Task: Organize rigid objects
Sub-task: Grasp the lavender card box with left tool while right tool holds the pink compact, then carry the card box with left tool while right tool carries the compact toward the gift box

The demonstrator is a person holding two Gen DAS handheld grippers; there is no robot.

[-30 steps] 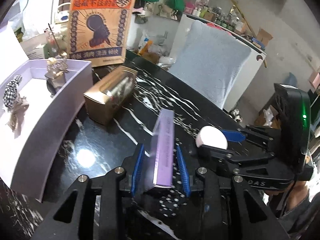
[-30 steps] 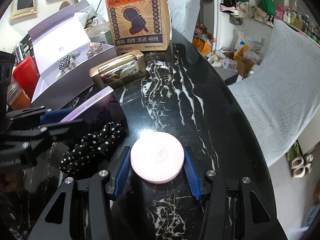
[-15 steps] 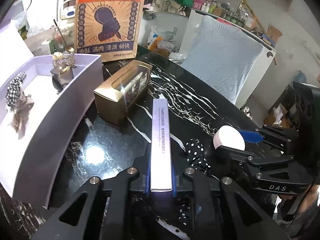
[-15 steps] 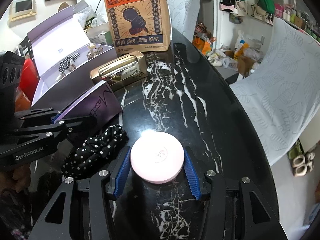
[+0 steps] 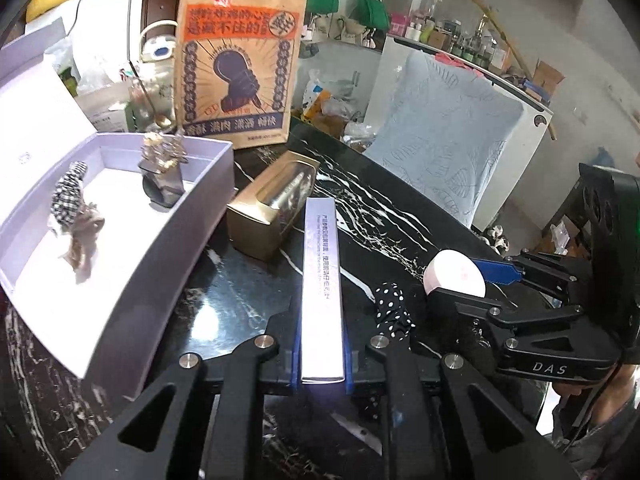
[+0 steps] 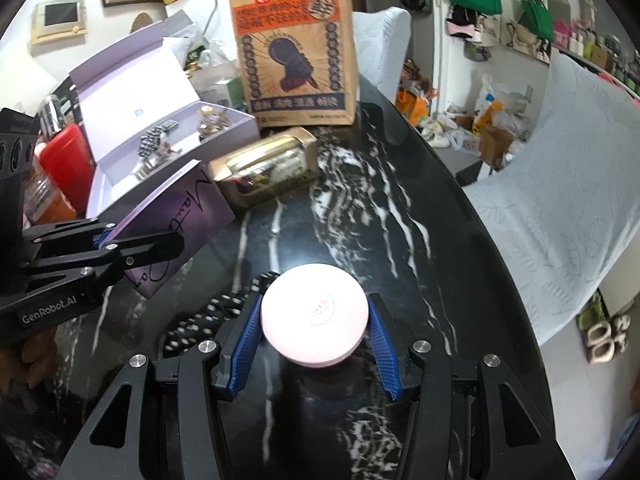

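The black marble table with white veins [image 5: 224, 292] carries everything, and the gold rectangular window box [image 5: 272, 204] near its middle serves as the landmark. Behind that box stands a tall brown paper bag printed in orange and navy [image 5: 236, 68]; to its left lies an open lilac cardboard gift box [image 5: 192, 208] with a checked hair tie [image 5: 68, 196] and a small gold ornament [image 5: 162, 152] inside. In front of the gold box, the left gripper [image 5: 322, 360] has its jaws clamped on a flat purple box with script lettering [image 6: 176, 220], held on edge and tilted, its narrow silver-lilac side facing up. To the right of that and nearer than the gold box, the right gripper [image 6: 314, 340] holds a round pale pink compact [image 6: 314, 316] between its blue ribbed pads, jaws part-way apart. A black white-dotted fabric scrunchie [image 5: 392, 306] lies on the marble between the two grippers
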